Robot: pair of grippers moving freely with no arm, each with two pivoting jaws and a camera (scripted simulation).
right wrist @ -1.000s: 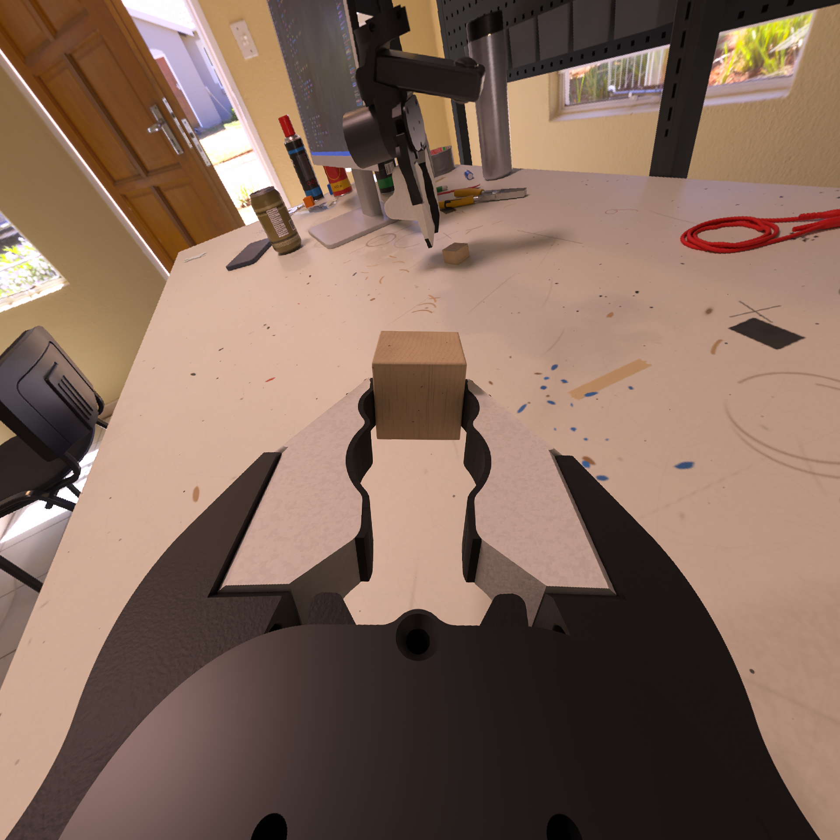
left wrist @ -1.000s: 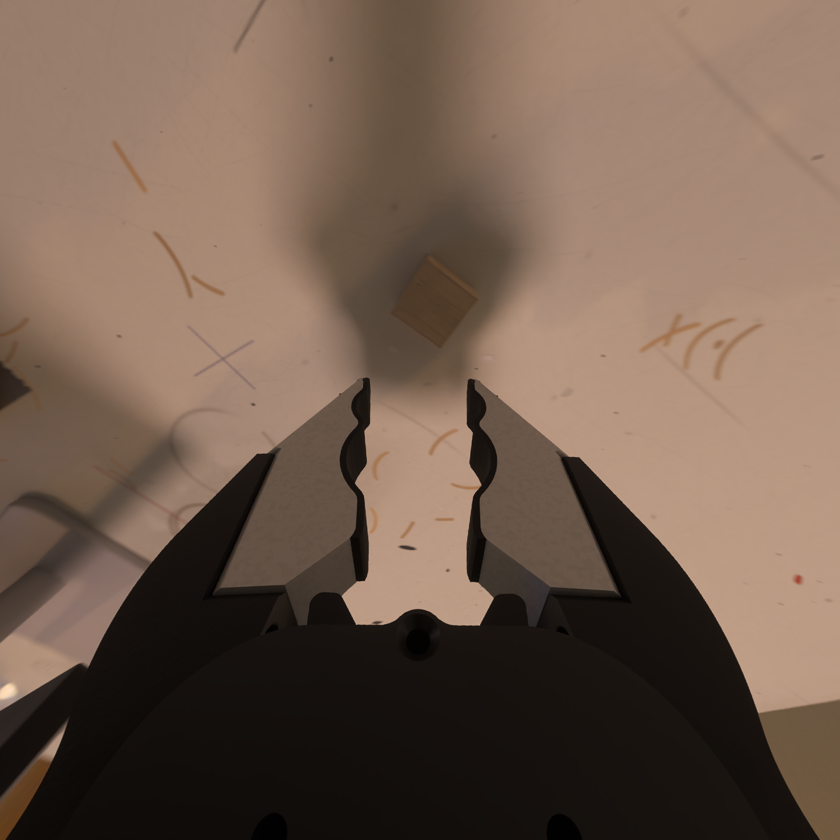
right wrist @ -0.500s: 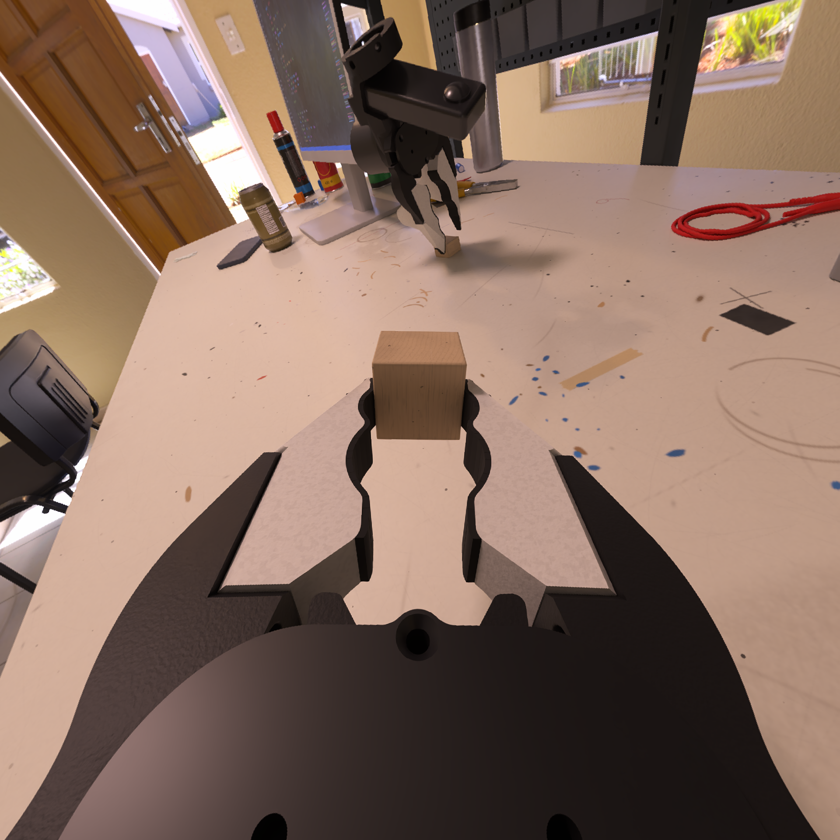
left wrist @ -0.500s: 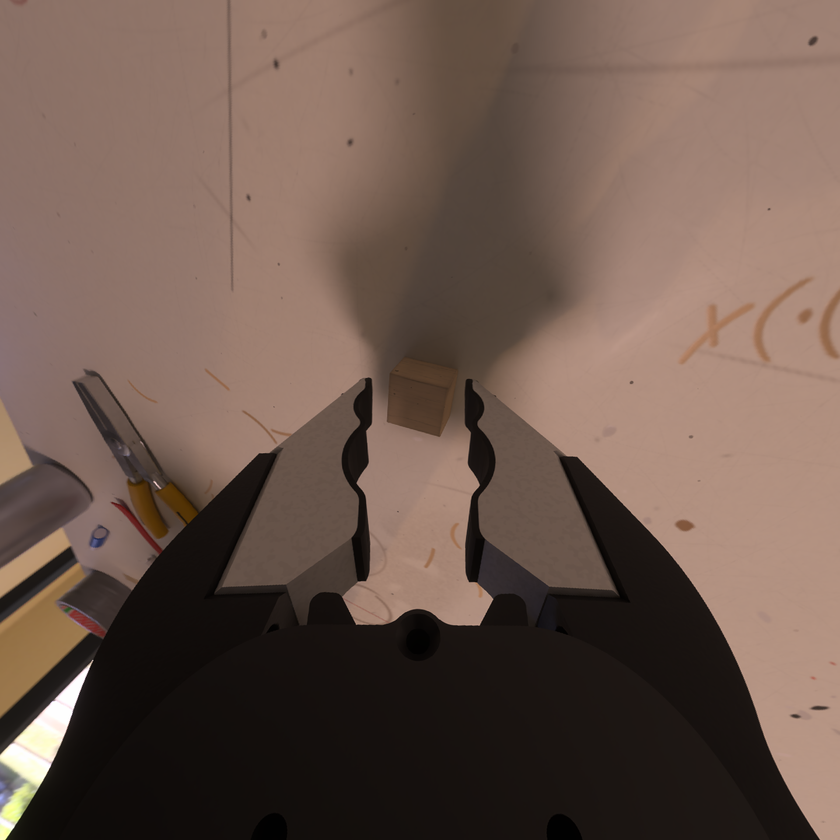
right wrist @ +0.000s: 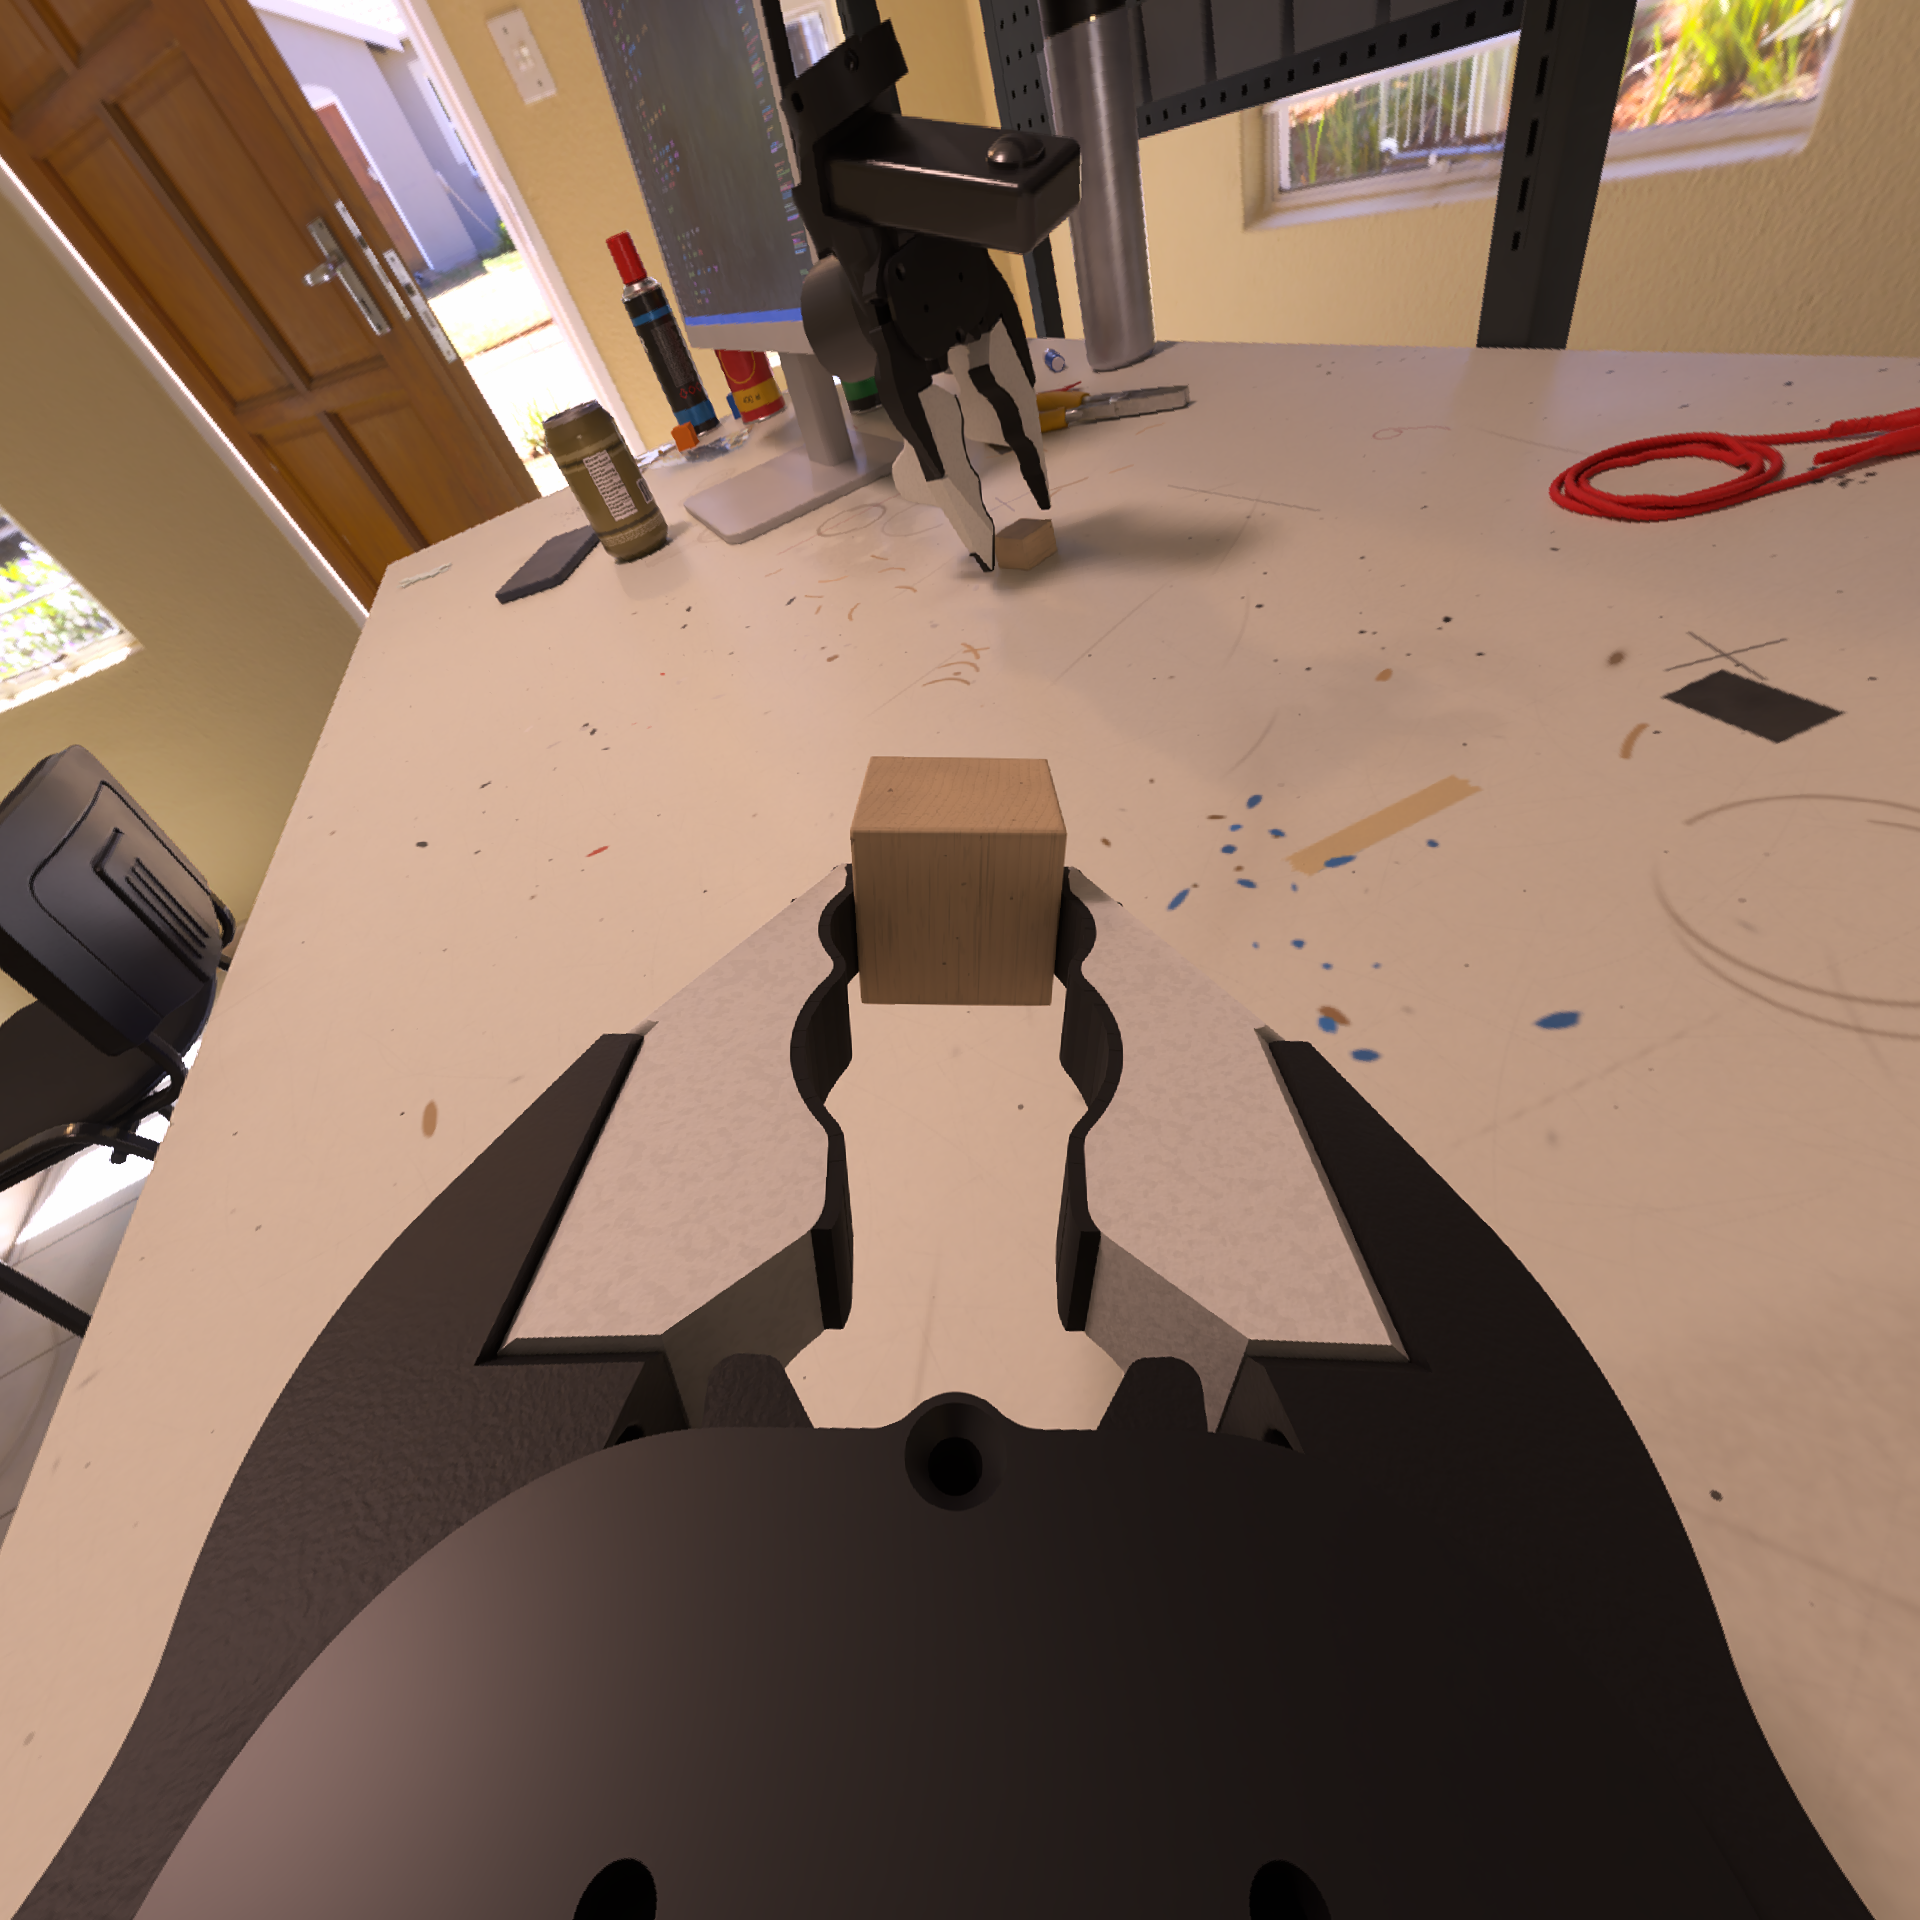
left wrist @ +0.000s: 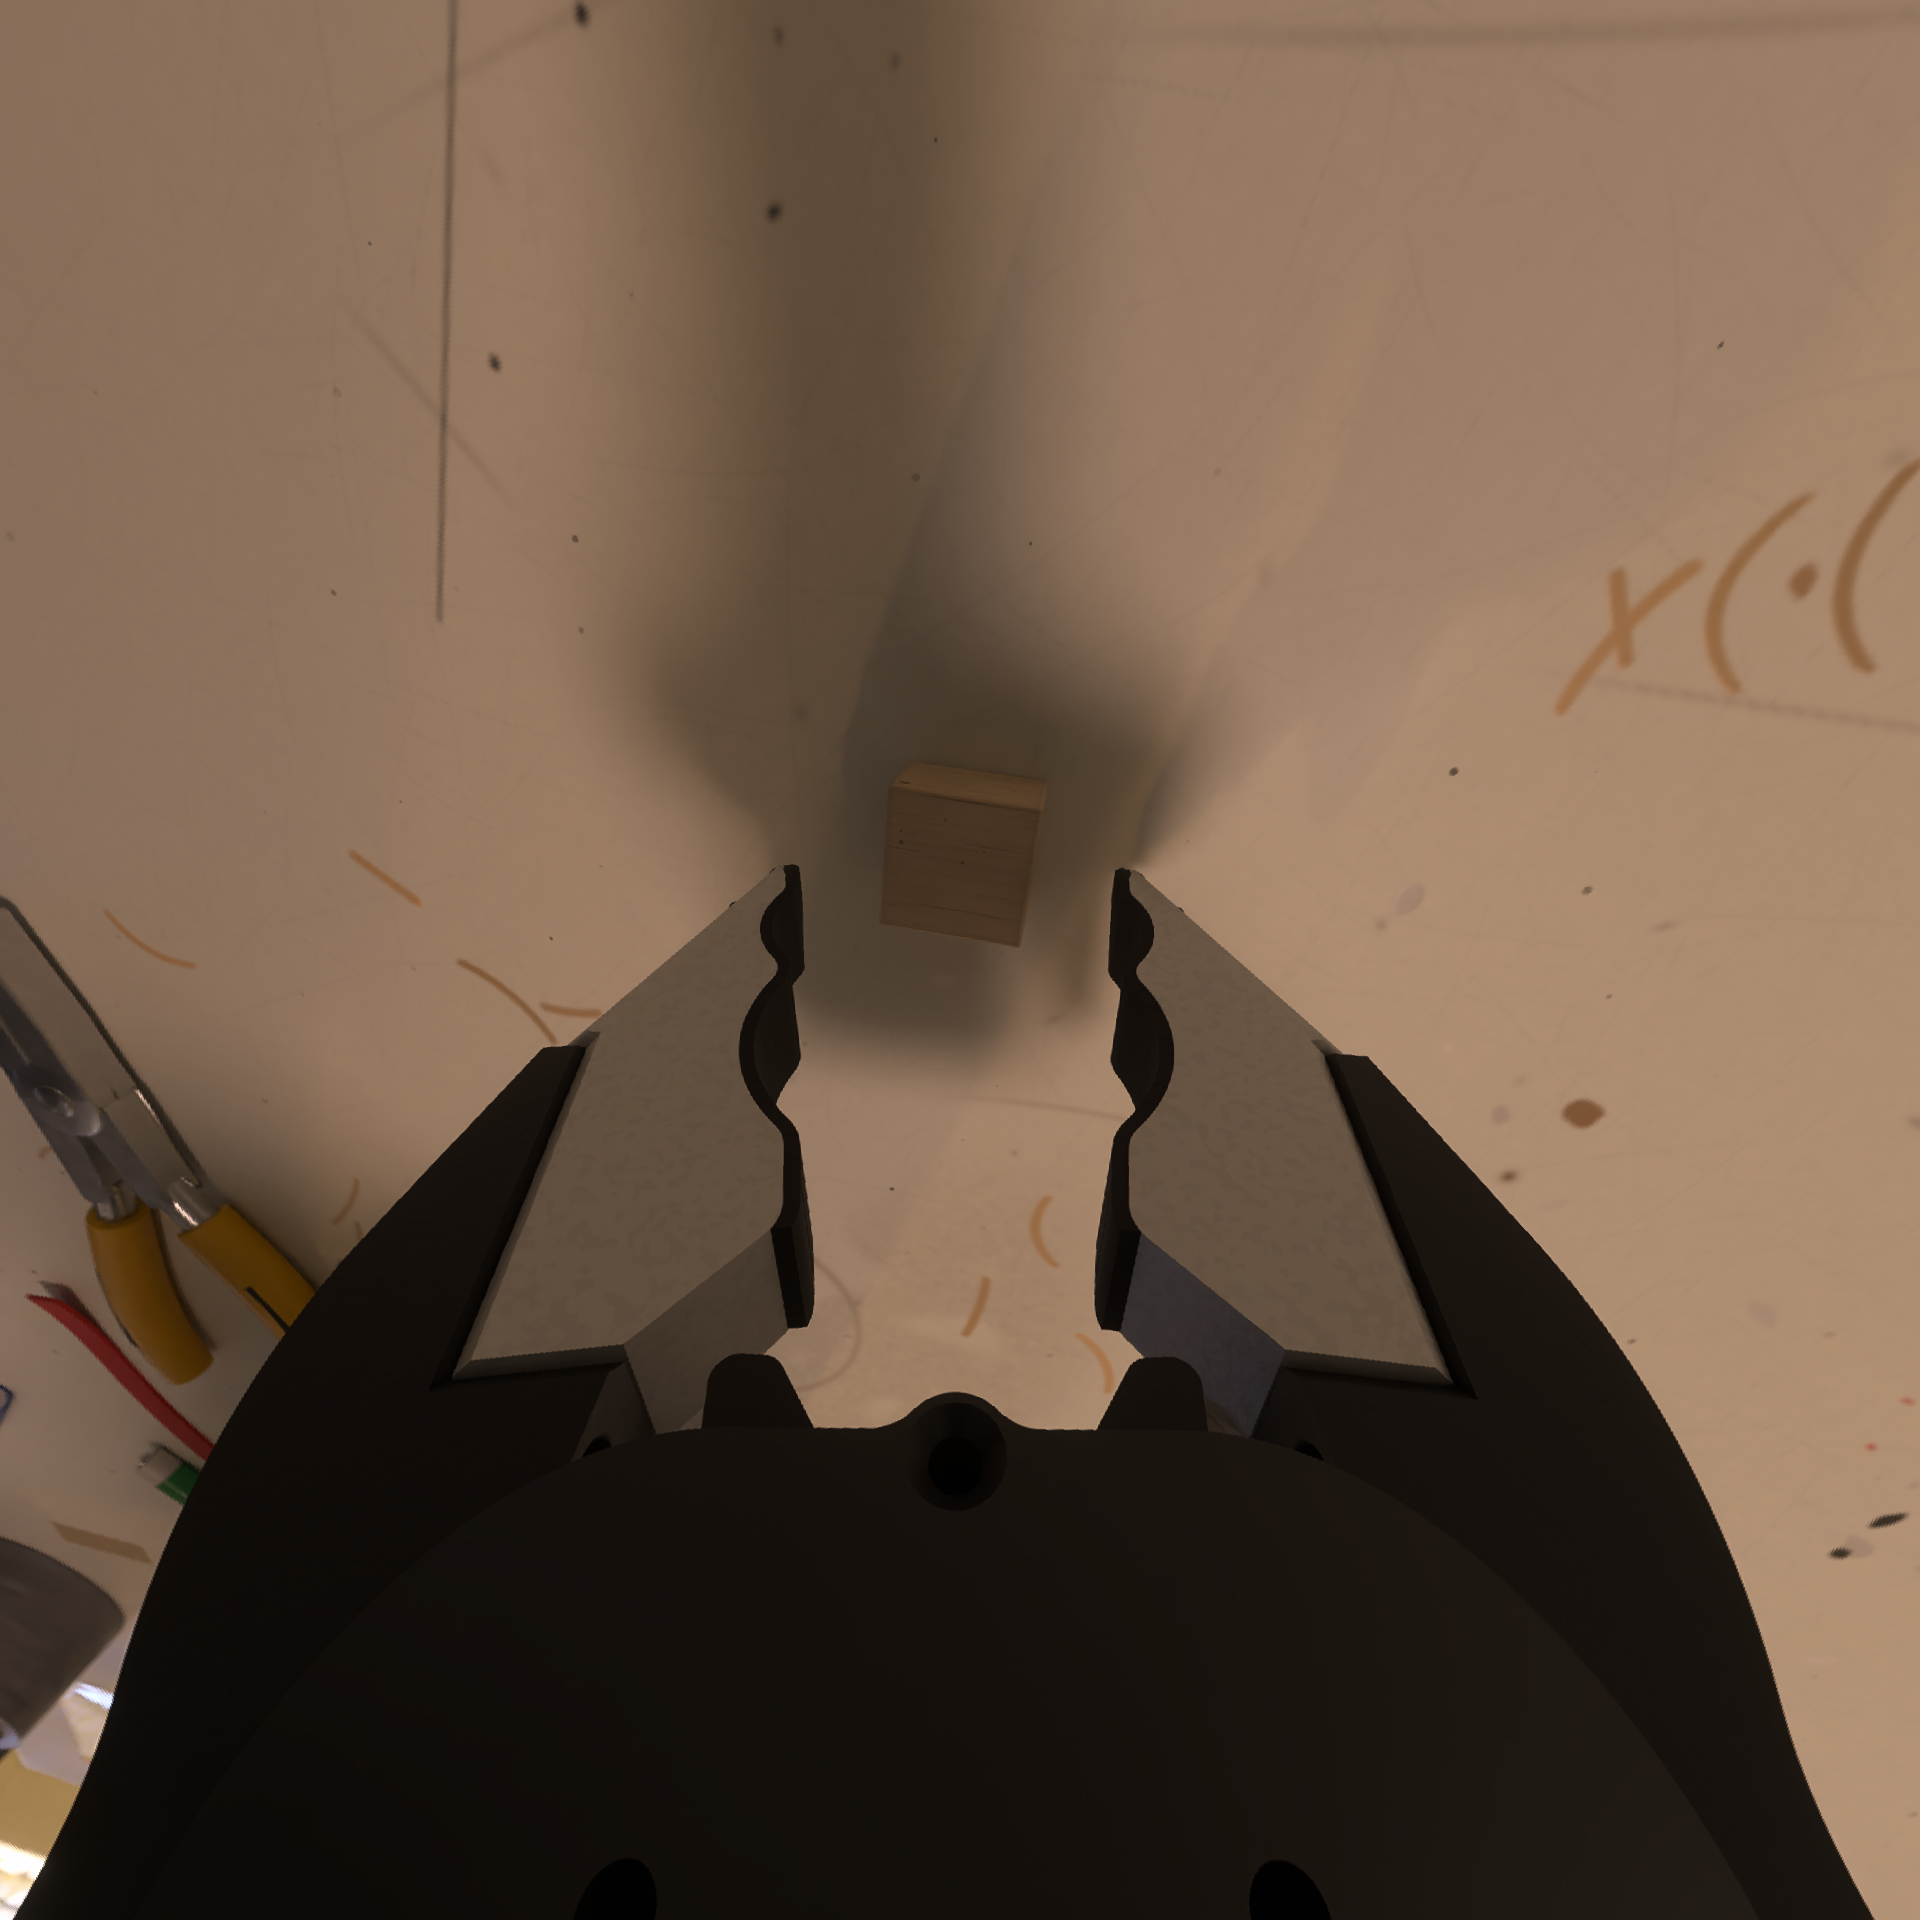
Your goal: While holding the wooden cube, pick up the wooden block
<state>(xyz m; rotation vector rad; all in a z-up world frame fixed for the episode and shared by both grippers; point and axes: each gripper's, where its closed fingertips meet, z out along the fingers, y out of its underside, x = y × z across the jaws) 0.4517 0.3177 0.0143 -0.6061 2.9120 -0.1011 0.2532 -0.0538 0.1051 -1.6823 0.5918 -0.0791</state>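
The pale square wooden cube (right wrist: pixel 958 883) was kept clamped in the right hand-held gripper (right wrist: pixel 958 914), so the task's condition was met. The left hand-held gripper (left wrist: pixel 954 883) was spread wide, the small tan wooden block (left wrist: pixel 961 860) lying at 12 o'clock on the speckled beige counter (left wrist: pixel 1455 416), probably lined up for a straddle.

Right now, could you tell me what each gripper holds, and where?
Right gripper pinches the wooden cube by its two side faces, at the fingertips. Left gripper holds nothing.

The pliers (left wrist: pixel 114 1174) are cut off by the left edge, and a fingertip (right wrist: pixel 977 520) hides part of the wooden block (right wrist: pixel 1029 542).
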